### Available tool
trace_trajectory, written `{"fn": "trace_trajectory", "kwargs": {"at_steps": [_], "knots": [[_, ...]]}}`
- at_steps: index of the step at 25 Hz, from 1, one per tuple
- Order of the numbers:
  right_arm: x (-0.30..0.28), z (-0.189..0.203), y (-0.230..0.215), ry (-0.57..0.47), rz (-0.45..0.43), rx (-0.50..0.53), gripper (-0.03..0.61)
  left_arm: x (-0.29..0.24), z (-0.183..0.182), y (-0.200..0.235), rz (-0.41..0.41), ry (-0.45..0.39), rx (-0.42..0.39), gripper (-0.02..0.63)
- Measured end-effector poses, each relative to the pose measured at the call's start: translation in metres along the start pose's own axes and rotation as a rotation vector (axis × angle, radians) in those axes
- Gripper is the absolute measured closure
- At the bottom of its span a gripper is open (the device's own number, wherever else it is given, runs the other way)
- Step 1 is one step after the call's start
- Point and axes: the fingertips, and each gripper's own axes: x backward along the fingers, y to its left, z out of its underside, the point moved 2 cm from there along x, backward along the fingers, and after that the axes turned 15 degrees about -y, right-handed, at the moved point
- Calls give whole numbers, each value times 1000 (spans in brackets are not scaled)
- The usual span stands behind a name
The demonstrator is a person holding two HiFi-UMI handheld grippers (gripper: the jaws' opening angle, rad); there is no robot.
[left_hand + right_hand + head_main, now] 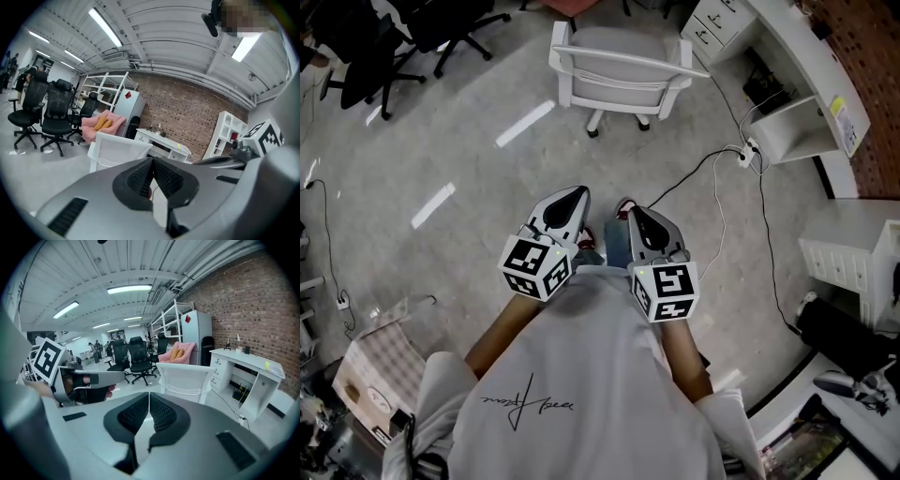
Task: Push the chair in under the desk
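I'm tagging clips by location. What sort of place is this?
Likely an open-plan office or workshop: a white desk against a brick wall, several black office chairs, and white shelving.

No readable text; script print on shirt (600, 375) illegible.

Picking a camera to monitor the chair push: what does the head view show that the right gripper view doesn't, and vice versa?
Head view only: a box on the floor at lower left. Right gripper view only: ceiling lights and a pink seat. Both: the white chair, untouched, the white desk, the left tool and right tool, both shut and empty.
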Motion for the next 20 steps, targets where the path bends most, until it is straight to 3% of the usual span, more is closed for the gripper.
{"fn": "trace_trajectory", "kwargs": {"at_steps": [4,10,20], "knots": [[-6,-2,-9,2,-10,33,551,-4,-3,4,-1,-18,12,609],[-19,-23,-39,-88,4,19,551,-25,-14,13,-25,-17,-20,609],[-63,-43,-89,-71,-63,8,551,-78,-26,32,-52,-2,-19,609]]}}
